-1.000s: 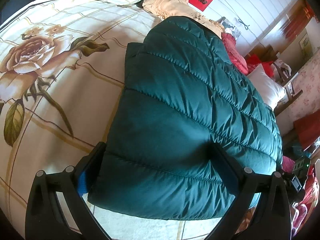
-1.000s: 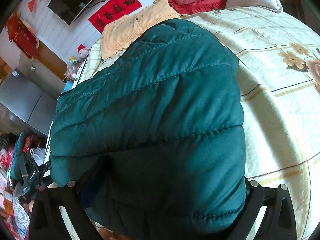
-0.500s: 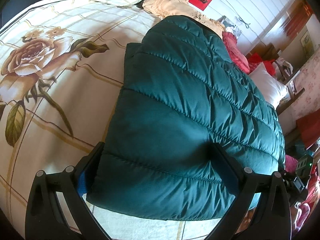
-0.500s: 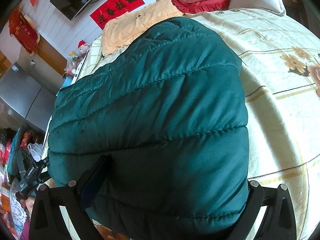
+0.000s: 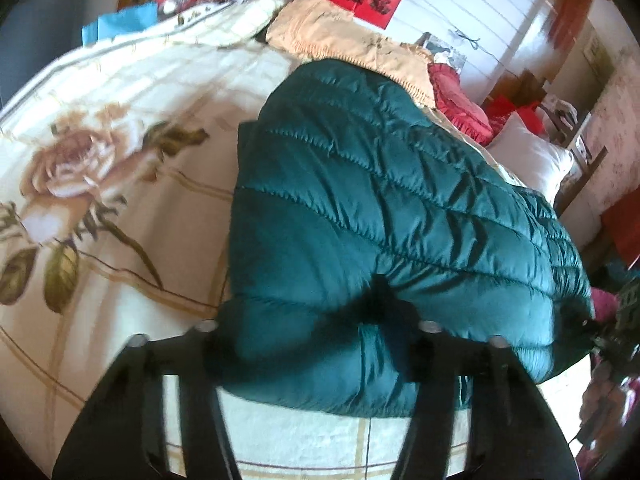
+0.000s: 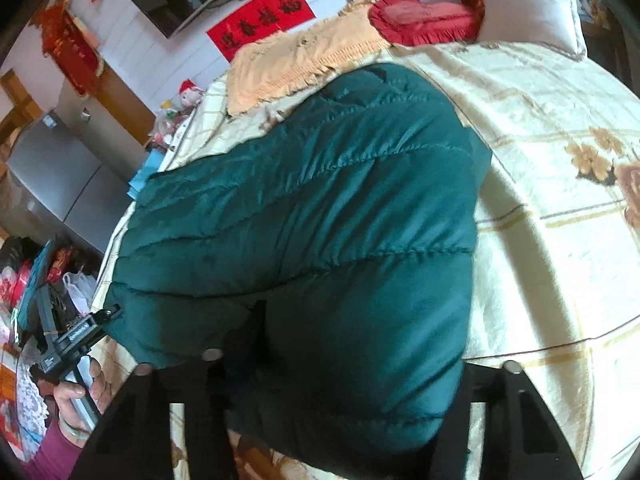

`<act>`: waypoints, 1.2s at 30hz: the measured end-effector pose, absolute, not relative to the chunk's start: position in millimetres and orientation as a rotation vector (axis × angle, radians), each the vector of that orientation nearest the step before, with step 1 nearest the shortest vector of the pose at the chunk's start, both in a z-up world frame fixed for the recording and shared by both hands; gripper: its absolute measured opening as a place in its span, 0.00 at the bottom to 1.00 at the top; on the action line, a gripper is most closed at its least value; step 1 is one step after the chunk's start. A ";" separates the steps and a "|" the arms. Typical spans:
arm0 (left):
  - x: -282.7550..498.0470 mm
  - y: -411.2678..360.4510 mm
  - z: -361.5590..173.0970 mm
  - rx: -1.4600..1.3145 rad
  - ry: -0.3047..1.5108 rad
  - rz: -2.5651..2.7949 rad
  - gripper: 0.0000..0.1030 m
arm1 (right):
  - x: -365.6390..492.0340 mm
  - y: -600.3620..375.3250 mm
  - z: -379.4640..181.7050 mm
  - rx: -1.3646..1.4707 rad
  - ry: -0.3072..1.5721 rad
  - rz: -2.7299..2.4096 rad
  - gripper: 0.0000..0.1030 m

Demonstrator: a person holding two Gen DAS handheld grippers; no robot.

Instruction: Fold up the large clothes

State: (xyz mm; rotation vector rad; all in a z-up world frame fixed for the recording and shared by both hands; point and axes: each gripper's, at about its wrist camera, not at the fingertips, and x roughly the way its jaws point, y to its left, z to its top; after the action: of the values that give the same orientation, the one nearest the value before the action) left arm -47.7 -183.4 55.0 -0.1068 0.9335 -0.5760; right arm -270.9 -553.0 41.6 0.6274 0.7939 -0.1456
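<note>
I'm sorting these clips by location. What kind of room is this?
Most likely a home bedroom: a green puffer jacket lies on a bed with a floral bedspread, pillows at its head and a red banner on the wall.

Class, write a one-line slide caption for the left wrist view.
Left gripper pinching the near edge of a green quilted jacket lying on a rose-print bedspread.

My left gripper's [image 5: 308, 320] fingertips vanish into the jacket [image 5: 380, 220]; my right gripper's [image 6: 340, 360] far finger hides behind it. The bedspread [image 5: 100, 160] is blurred, and the pillow [image 6: 528, 4] is cropped.
</note>
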 end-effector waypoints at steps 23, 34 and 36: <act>-154.0 -116.9 57.0 -0.008 0.961 -0.571 0.51 | -348.8 -514.0 40.2 0.617 0.880 -0.151 0.73; -180.8 -101.2 76.9 0.022 0.901 -0.430 0.68 | -376.4 -493.7 84.2 0.449 0.800 -0.361 0.82; -186.7 -100.0 81.2 0.014 0.887 -0.428 0.67 | -382.4 -482.9 96.4 0.422 0.769 -0.363 0.82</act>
State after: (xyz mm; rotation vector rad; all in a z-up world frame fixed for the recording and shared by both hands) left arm -186.7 -100.0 81.2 0.0143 0.8866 -0.4276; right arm -382.4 -482.9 96.4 0.4223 0.7690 -0.3635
